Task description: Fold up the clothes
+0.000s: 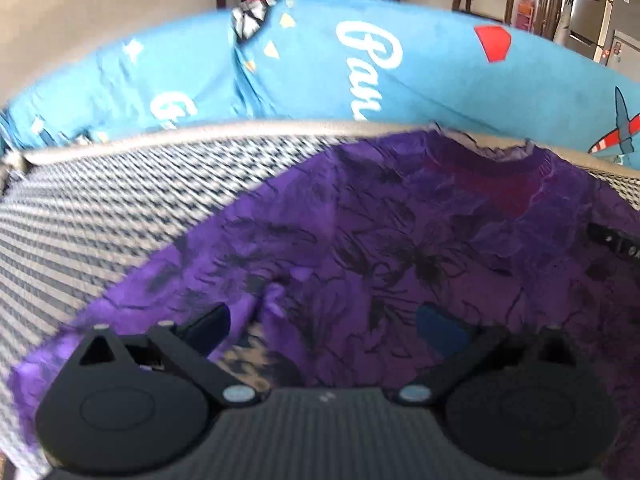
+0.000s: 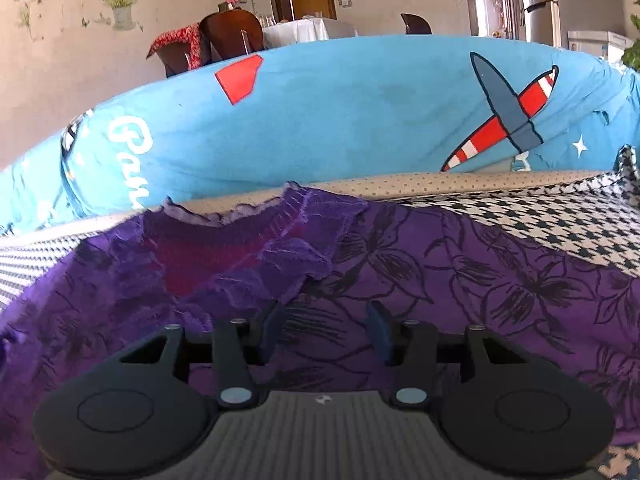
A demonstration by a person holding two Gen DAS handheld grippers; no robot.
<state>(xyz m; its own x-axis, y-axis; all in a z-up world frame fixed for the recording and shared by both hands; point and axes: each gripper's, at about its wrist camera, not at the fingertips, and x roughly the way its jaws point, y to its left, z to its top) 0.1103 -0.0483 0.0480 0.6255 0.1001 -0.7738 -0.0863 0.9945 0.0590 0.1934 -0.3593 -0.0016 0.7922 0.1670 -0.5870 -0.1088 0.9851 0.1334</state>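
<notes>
A purple garment [image 1: 380,240] with a black flower print lies spread on a black-and-white houndstooth cover [image 1: 100,216]. Its ruffled neckline [image 2: 256,236], reddish inside, points toward the far edge. In the left wrist view my left gripper [image 1: 326,328] hovers over the garment's near left part, open with its jaws wide apart; a small ridge of cloth lies under the gap. In the right wrist view my right gripper [image 2: 325,324] stands just short of the neckline over the purple garment [image 2: 480,280], open, with flat cloth showing between the blue pads [image 2: 378,330] and nothing pinched.
A long blue cushion [image 2: 340,112] printed with a plane and white lettering runs along the far edge of the houndstooth cover [image 2: 540,224]. Behind it are a dining table [image 2: 308,28] with chairs, a doorway and a fridge [image 2: 540,0]. Bare cover shows left of the garment.
</notes>
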